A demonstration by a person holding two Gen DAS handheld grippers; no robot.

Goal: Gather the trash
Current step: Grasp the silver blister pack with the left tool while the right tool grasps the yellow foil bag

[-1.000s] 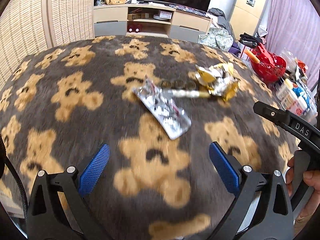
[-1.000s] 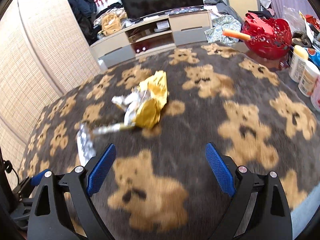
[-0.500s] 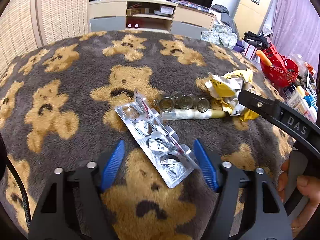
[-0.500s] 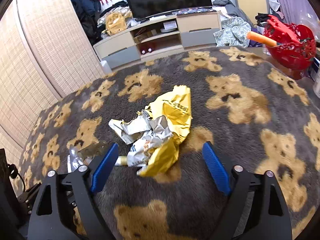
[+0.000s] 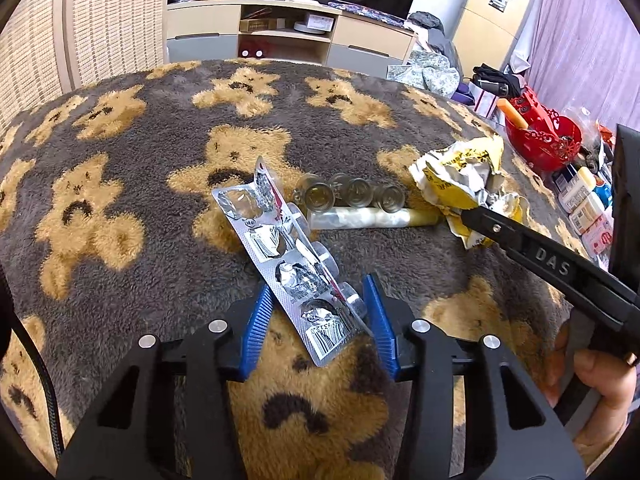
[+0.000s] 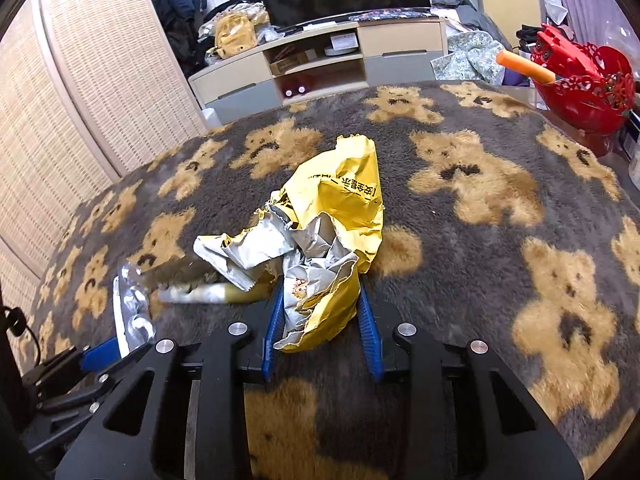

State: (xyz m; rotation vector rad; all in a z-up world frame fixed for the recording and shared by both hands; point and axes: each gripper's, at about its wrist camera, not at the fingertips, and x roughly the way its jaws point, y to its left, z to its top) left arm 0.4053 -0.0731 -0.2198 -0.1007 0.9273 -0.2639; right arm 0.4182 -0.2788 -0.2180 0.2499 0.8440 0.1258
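Each gripper is a black plastic frame with triangular cut-outs, silver round screw heads near the finger bases, and two blue ribbed pads: the left gripper [image 5: 318, 324] and the right gripper [image 6: 322, 320] look alike. One black finger carries raised letters "DAS". A thin black cable curves along the left edge.

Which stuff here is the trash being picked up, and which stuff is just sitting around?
Trash for the job:
- blister pack, between the left tool pads
- yellow wrapper, pinched by the right tool
- little glass vials
- pale tube

Just lying about:
- red basket
- bottles
- bear blanket
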